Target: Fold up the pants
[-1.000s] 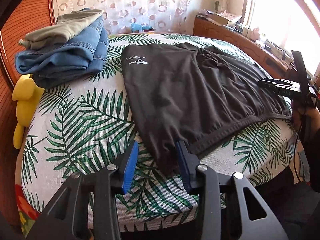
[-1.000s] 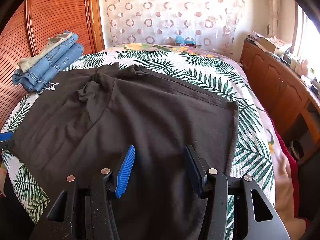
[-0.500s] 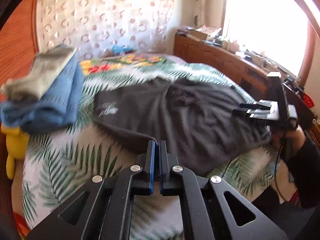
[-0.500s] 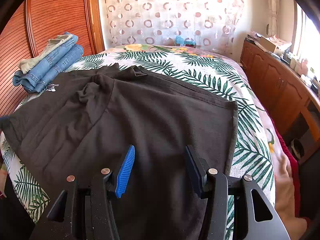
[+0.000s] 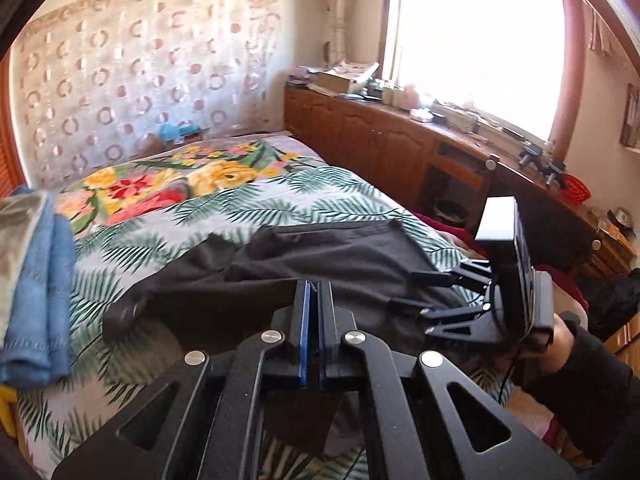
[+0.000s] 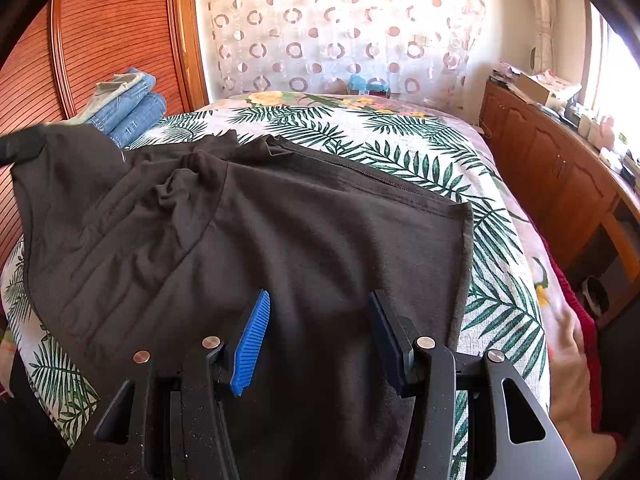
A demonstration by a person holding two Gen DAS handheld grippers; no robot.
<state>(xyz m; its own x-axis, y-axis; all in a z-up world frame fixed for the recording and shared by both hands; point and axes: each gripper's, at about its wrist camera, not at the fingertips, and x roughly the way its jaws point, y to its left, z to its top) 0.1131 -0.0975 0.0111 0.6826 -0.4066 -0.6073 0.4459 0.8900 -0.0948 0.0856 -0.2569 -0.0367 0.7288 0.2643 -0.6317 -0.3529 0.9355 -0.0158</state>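
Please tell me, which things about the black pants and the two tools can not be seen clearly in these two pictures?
- Left tool grip: left wrist view, the closed fingers cover the pinch point on the black pants; cloth hangs just below.
- Near hem of the pants: right wrist view, cut off by the bottom edge and the right tool.
- Folded jeans: left wrist view, blurred and cut by the left edge.
- Logo print: not readable in either view.

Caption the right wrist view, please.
Open right hand-held gripper hovers over dark pants on a bed.
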